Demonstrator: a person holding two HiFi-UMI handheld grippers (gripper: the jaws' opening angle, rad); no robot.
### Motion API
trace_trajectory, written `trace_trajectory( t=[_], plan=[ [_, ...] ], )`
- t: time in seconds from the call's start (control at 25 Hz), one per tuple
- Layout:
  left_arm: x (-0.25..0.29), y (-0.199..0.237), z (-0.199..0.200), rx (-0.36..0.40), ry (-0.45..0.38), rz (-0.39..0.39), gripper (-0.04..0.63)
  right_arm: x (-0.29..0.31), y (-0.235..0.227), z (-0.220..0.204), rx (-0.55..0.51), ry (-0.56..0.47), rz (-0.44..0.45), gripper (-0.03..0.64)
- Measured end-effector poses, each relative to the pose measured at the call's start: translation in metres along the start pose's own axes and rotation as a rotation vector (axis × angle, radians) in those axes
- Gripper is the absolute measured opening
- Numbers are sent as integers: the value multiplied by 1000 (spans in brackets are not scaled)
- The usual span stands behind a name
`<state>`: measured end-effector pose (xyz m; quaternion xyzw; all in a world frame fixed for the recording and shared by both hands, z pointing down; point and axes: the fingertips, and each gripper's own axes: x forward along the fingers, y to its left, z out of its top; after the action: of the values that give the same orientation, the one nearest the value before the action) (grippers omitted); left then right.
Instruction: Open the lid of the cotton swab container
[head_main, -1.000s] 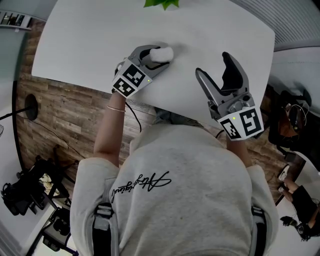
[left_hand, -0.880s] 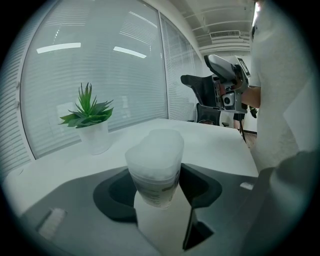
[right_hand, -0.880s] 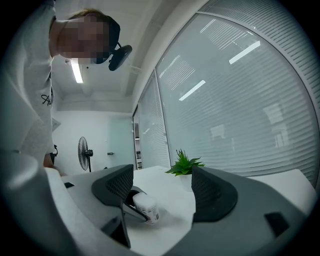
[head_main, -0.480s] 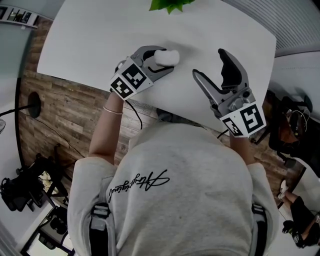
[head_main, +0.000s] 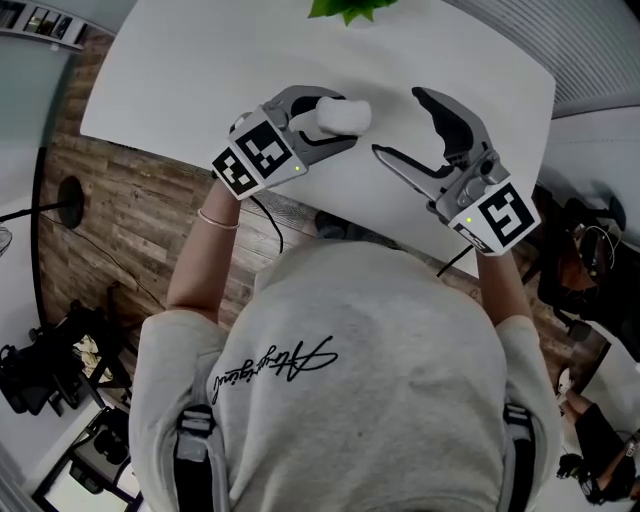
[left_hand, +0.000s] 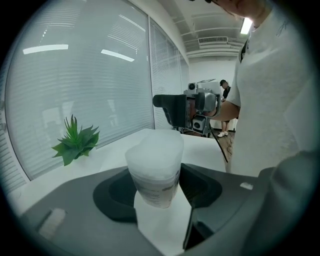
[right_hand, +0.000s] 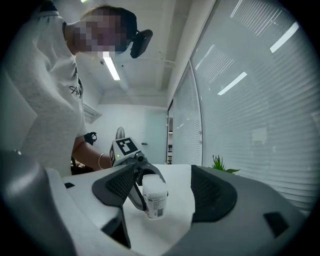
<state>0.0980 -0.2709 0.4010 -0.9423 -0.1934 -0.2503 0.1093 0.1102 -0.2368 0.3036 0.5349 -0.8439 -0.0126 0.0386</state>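
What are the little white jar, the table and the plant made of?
The cotton swab container looks like frosted, half-clear plastic: light glows through its lid, and a printed label wraps its body. The table has a smooth, matte white top, maybe laminate or painted board. The plant has stiff, even green leaves, so it may be plastic, but that's a guess.

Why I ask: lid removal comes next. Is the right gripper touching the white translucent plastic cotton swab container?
Apart. Head view shows white tabletop between the right gripper and the container.
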Motion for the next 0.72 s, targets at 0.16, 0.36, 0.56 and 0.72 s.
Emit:
trace_trajectory(
  t=[0.16, 0.36, 0.56, 0.72],
  plan=[
    [-3, -9, 6, 25, 11, -24, 252, 11, 11, -2, -33, 41, 87, 341],
    [-6, -17, 12, 39, 17, -33, 252, 21, 18, -9, -58, 85, 139, 331],
    [-5, -25, 15, 56, 23, -43, 252, 26, 27, -16, -73, 118, 195, 324],
    [-7, -32, 18, 63, 22, -53, 252, 29, 37, -18, -75, 136, 237, 302]
  ],
)
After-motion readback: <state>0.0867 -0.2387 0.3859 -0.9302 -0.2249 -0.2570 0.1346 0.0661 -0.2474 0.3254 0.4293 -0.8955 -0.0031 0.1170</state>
